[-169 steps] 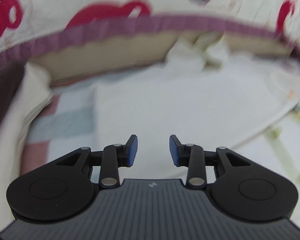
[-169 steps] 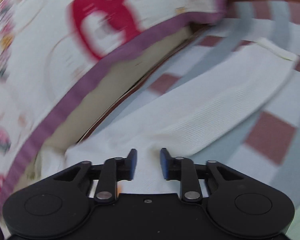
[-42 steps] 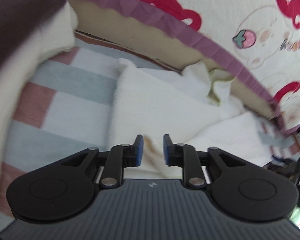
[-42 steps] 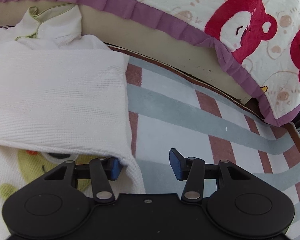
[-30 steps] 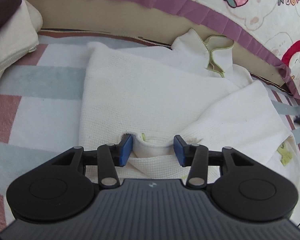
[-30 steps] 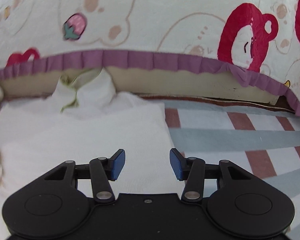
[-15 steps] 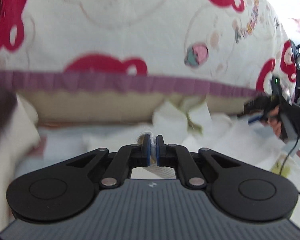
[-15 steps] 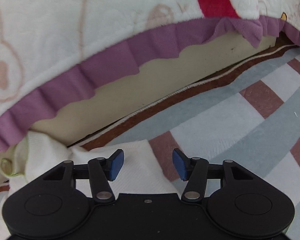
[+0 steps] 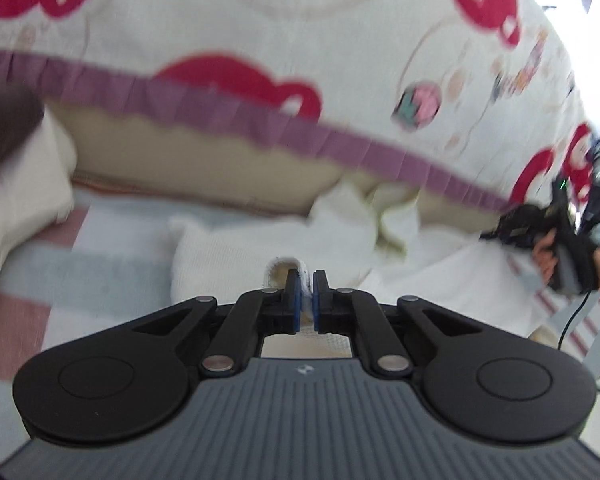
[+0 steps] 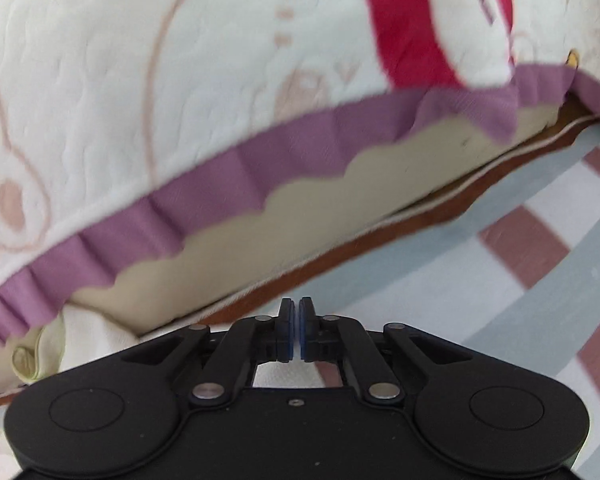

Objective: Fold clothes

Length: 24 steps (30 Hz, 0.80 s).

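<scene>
Left gripper [image 9: 305,294]: blue pads pressed together on a raised fold of the white garment [image 9: 236,252], cloth visibly pinched between them; the garment itself lies spread on the striped mat [image 9: 60,276], its green-trimmed collar [image 9: 384,220] bunched against the beige base beneath the purple-frilled quilt [image 9: 300,40]. Right gripper [image 10: 295,330]: fingers drawn close, a thin gap showing; white cloth is visible beneath the mechanism, but whether any is caught cannot be told. In the left wrist view, the person's hand [image 9: 548,256] grips the other tool at far right. View blurred.
</scene>
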Tool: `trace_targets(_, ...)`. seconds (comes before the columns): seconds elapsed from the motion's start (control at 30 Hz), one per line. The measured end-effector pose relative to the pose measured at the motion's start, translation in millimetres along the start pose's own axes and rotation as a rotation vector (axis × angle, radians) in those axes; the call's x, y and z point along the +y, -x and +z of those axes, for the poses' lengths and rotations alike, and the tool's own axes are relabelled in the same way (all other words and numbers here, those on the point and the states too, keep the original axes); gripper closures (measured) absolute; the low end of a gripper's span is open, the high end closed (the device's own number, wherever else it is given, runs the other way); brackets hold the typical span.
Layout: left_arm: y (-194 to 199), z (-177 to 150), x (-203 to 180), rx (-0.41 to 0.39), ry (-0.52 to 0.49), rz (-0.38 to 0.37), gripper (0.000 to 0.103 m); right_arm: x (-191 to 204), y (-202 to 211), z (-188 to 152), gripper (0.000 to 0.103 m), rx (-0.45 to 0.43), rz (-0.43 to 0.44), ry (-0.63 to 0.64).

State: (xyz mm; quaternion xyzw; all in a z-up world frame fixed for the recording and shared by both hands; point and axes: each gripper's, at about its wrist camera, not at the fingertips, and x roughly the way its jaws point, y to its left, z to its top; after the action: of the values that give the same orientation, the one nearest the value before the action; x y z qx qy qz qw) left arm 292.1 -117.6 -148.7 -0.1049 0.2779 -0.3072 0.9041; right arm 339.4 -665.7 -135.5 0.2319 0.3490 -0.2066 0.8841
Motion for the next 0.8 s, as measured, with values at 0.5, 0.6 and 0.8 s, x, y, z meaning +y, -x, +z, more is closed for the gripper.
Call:
trace_targets(0.5,-37,-3,33,0.164,0.153,0.088,0.061,116,60,-90,0.076,0.075,0.173,0.595)
trace_targets(0.6,-55,-8,24,0.255,0.093,0.116,0.050,137,61,-109,0.064,0.138,0.224,0.587)
trace_targets(0.8,-51,1,28,0.275,0.232,0.080,0.040,161,96,-182,0.060,0.210,0.329,0.635)
